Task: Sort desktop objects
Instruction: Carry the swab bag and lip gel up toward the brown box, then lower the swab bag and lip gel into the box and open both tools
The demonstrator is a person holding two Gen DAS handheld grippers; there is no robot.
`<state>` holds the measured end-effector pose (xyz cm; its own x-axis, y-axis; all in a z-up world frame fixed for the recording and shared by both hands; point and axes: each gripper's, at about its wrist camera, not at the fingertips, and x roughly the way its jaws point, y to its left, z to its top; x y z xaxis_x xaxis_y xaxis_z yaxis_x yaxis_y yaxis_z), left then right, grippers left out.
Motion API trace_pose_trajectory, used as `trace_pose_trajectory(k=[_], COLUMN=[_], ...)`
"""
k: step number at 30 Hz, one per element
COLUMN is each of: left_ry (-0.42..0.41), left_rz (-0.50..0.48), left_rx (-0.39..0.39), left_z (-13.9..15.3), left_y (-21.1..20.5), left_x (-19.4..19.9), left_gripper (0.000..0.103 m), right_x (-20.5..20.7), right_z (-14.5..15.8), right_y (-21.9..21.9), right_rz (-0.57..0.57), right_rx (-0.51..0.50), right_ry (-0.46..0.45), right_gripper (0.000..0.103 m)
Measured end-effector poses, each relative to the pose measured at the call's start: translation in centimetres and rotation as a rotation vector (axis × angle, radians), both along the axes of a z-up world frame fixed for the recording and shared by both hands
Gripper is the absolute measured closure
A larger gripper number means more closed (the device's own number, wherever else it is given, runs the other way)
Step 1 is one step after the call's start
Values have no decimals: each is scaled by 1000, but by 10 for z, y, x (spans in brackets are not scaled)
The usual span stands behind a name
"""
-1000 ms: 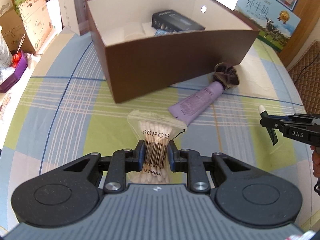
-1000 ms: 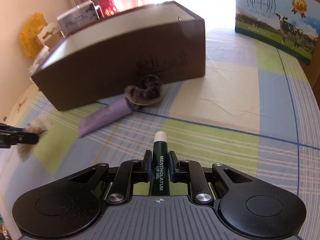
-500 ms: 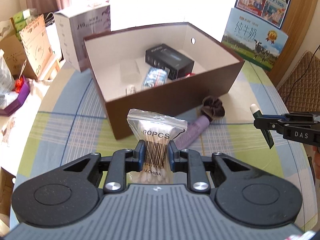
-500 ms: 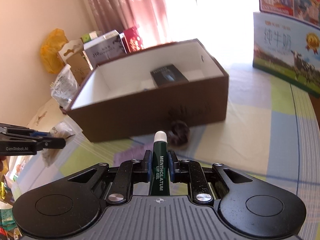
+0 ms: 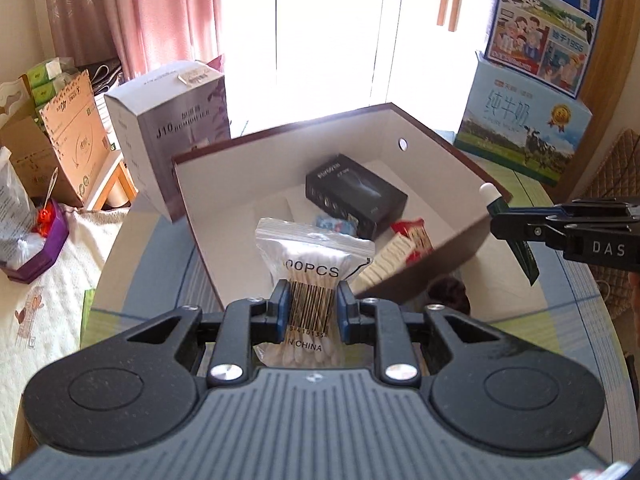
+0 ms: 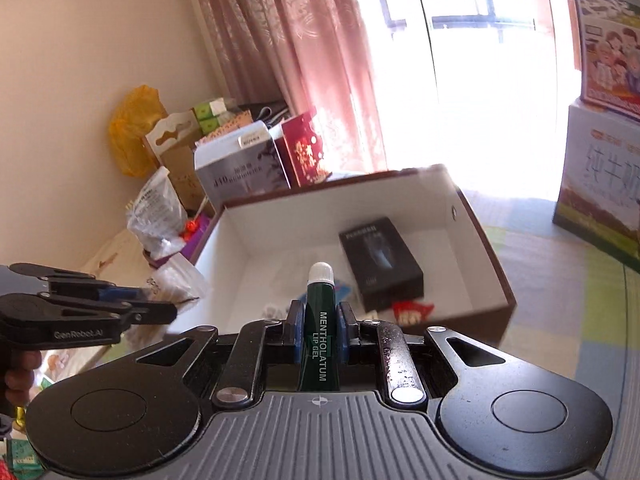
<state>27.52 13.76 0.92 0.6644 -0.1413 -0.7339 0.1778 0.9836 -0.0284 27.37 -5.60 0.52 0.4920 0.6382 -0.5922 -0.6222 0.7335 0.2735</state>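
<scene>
Left hand-held gripper [image 5: 311, 312] clamps cotton-swab bag [image 5: 314, 272] above brown box [image 5: 432, 264]; right hand-held gripper [image 6: 318, 326] pinches lip gel tube [image 6: 319, 312] over it. Risk — both release together, grippers collide, or the tube bounces off the black carton [image 6: 380, 264].

From my remote feed: a bright window [image 5: 332, 40] floods the room with daylight, washing out the glass, with pink patterned curtains [image 6: 288, 60] drawn to one side. A plain cream wall [image 6: 80, 60] stands at left, above a heap of cardboard boxes [image 5: 60, 136] and bags. The worktop wears a checked cloth [image 6: 560, 280] of blue, green and cream. Milk cartons [image 5: 528, 136] stand at its far edge.
</scene>
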Motion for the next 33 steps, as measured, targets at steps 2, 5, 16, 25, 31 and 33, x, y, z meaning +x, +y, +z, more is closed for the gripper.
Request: trace_pose_trajectory(k=[2,5,16,25,31,33], left_ry=[7,24,118,178,192,188], left_rz=[6,11,45,49,40,35], left_rx=[-3,3,60,119,159,185], left_z=[1,-2,-36,-66,-80,-83], left_y=[2,4,19,27,24,21], left_x=[16,39,112,157,172,175], left_gripper=[84,84,84,84,83,82], right_x=[15,34,101,134,142,143], right_z=[2,0,-34,-59,-67,-69], right_y=[9,23,36,23,20,21], right_rz=[9,9,-92,-170,-185,-184], right_rx=[4,-28,-140,-197,-218,-224], right_ry=[8,7,30,74,84,82], right_gripper=[89,89,89,89,89,89])
